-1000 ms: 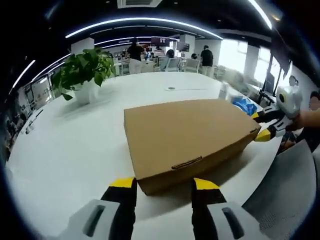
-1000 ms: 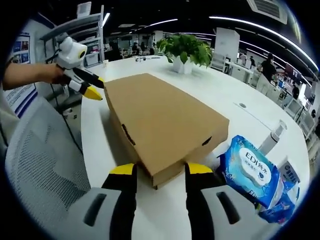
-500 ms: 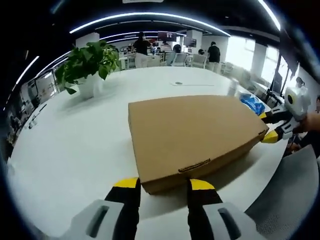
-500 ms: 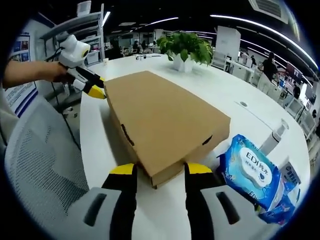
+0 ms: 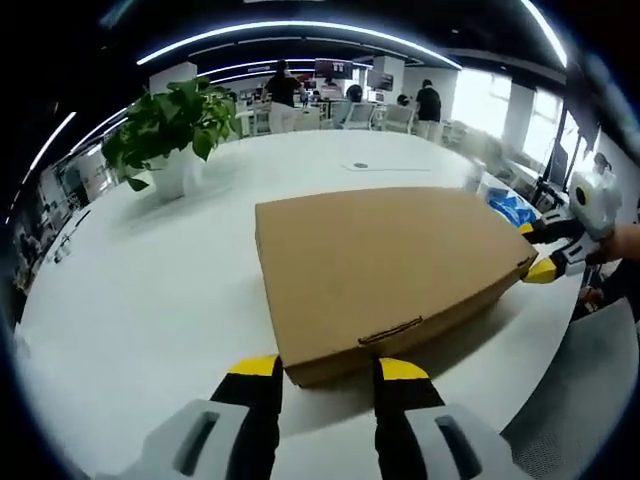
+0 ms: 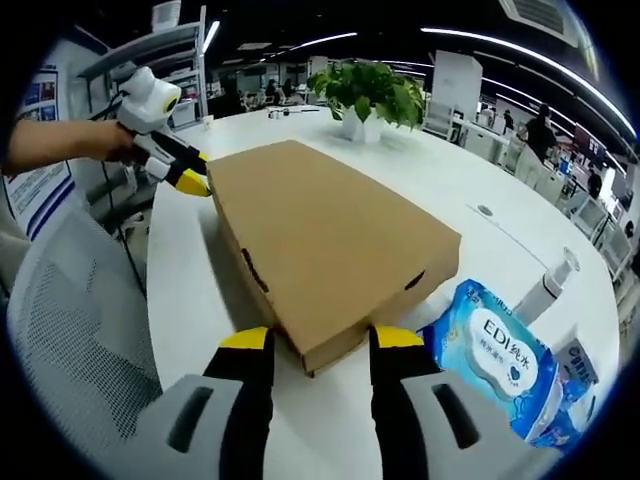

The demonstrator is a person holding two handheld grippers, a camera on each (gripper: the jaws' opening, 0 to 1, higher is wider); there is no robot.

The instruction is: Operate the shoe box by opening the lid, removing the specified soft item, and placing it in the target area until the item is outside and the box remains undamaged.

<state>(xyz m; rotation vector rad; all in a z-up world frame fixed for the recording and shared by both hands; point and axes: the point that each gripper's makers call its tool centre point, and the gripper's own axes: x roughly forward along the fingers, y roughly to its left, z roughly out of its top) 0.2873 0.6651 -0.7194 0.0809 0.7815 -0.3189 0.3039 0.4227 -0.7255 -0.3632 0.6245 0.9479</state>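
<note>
A big white table (image 5: 150,280) holds the flat brown shoe box (image 5: 385,265), lid down. The left gripper (image 5: 325,368) has its jaws apart around one box corner. The right gripper (image 6: 312,340) is spread around the opposite corner.

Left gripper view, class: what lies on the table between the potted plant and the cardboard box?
Nothing: between the potted plant and the cardboard box, the left gripper view shows bare white table.
</note>
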